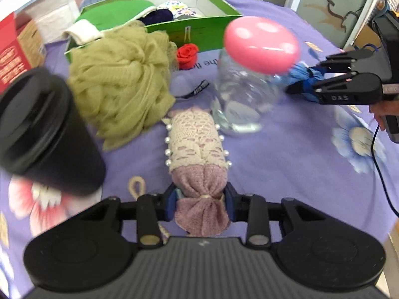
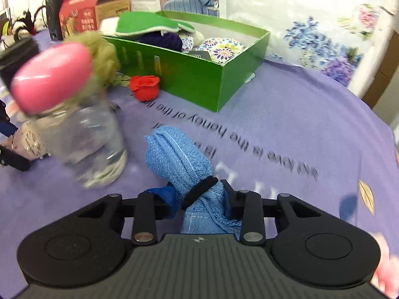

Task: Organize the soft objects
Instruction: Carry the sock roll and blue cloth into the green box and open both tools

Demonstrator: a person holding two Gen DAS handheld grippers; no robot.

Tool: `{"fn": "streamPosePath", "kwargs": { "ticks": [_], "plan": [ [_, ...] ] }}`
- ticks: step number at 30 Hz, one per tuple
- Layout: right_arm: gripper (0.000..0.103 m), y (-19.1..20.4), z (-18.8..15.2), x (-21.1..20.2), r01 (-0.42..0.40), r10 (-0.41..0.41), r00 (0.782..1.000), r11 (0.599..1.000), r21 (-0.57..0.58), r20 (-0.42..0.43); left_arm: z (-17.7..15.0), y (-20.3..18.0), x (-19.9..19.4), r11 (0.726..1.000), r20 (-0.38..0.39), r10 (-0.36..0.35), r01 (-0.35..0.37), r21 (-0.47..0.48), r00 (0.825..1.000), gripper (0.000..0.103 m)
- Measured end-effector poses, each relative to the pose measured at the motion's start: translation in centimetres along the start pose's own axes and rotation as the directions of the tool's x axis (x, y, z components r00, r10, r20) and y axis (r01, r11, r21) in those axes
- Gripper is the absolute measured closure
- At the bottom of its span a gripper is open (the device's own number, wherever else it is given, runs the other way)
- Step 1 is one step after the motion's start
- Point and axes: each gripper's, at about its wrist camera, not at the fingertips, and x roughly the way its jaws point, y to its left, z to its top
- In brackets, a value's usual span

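Lilac knitted fabric, rolled into a bundle with a cream lace wrap and pearl beads [image 1: 198, 149], lies on the purple flowered tablecloth [image 1: 286, 154] in the left wrist view; the left gripper [image 1: 202, 203] is clamped on its tied neck, blue pads pressing both sides. Just beyond stand an olive mesh bath pouf [image 1: 119, 79] and a clear jar with a pink lid [image 1: 249, 74], both blurred. A black tumbler [image 1: 42, 129] is cut off at the left edge. Towards the cloth's far edge sits an open green cardboard box [image 1: 199, 31] holding soft things hard to tell apart, with a red fabric rose [image 1: 187, 55] before it. The right gripper [image 1: 301, 84] at the right side grips something blue, half hidden by the jar

In the right wrist view the right gripper [image 2: 199, 199] is pinched on a rolled blue terry towel [image 2: 179, 159] at its black elastic band. The jar [image 2: 82, 134] smears at left, hiding most of the lace bundle [image 2: 27, 139]. The box [image 2: 194, 79] and rose [image 2: 146, 88] lie farther back
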Motion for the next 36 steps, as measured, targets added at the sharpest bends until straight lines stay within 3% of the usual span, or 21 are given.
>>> {"fn": "streamPosePath", "kwargs": {
  "ticks": [8, 15, 22, 29, 32, 36],
  "plan": [
    [0.085, 2.8, -3.4, -8.2, 0.000, -0.008, 0.994, 0.997, 0.072, 0.110, -3.4, 0.2, -7.7, 0.992, 0.039, -0.108, 0.110, -0.062, 0.993, 0.068],
    [0.085, 2.7, -3.1, -11.2, -0.007, -0.026, 0.978, 0.988, 0.157, 0.208, -2.0, 0.7, -14.5, 0.994, 0.177, -0.100, 0.107, -0.026, 0.979, 0.068],
    [0.084, 0.1, 3.2, -10.6, 0.009, -0.064, 0.955, 0.983, 0.184, 0.291, 8.0, 3.3, -16.0, 0.997, 0.279, -0.040, 0.018, 0.080, 0.959, 0.068],
    [0.084, -3.2, 12.8, -5.3, -0.013, -0.059, 0.927, 0.981, 0.191, 0.370, 21.0, 6.6, -12.1, 0.990, 0.334, -0.024, -0.023, 0.139, 0.942, 0.068],
    [0.083, -3.7, 15.9, -1.9, -0.038, -0.040, 0.927, 0.979, 0.199, 0.374, 24.4, 7.6, -8.2, 0.990, 0.306, -0.036, -0.009, 0.143, 0.951, 0.068],
    [0.082, -3.6, 17.8, 3.3, -0.059, -0.009, 0.948, 0.977, 0.204, 0.319, 26.7, 8.1, -2.0, 0.990, 0.228, -0.019, -0.014, 0.143, 0.973, 0.067]
  ]
}}
